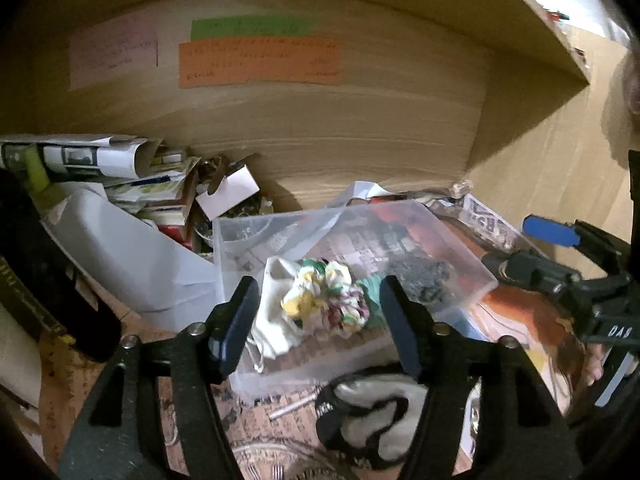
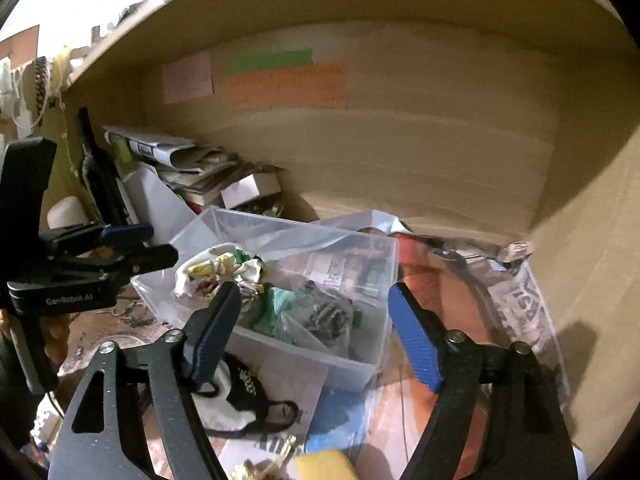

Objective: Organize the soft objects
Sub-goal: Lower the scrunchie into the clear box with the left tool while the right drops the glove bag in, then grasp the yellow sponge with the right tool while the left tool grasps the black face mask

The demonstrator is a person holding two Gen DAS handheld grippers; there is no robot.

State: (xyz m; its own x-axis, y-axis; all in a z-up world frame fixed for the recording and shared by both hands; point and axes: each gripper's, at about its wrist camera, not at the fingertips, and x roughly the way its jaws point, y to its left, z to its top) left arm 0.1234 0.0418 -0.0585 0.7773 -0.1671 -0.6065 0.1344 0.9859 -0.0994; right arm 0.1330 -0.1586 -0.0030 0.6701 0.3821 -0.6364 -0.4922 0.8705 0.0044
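Observation:
A clear plastic bin (image 1: 280, 236) (image 2: 224, 220) sits on a cluttered shelf. It holds a cream cloth (image 1: 276, 308), a floral scrunchie (image 1: 328, 300) (image 2: 228, 268), a green soft piece (image 2: 276, 304) and a dark scrunchie (image 1: 424, 276) (image 2: 328, 320). A white and black glove (image 1: 376, 412) (image 2: 240, 396) lies in front of the bin. My left gripper (image 1: 320, 328) is open and empty just in front of the bin; it also shows in the right wrist view (image 2: 132, 244). My right gripper (image 2: 312, 332) is open and empty over the bin's near corner; it also shows in the left wrist view (image 1: 560, 240).
Stacked papers and boxes (image 1: 132, 176) (image 2: 192, 168) fill the back left. Coloured notes (image 1: 260, 60) hang on the wooden back wall. Magazines (image 2: 480, 280) lie under the bin. A yellow sponge (image 2: 324, 466) and a blue item (image 2: 340, 416) lie in front.

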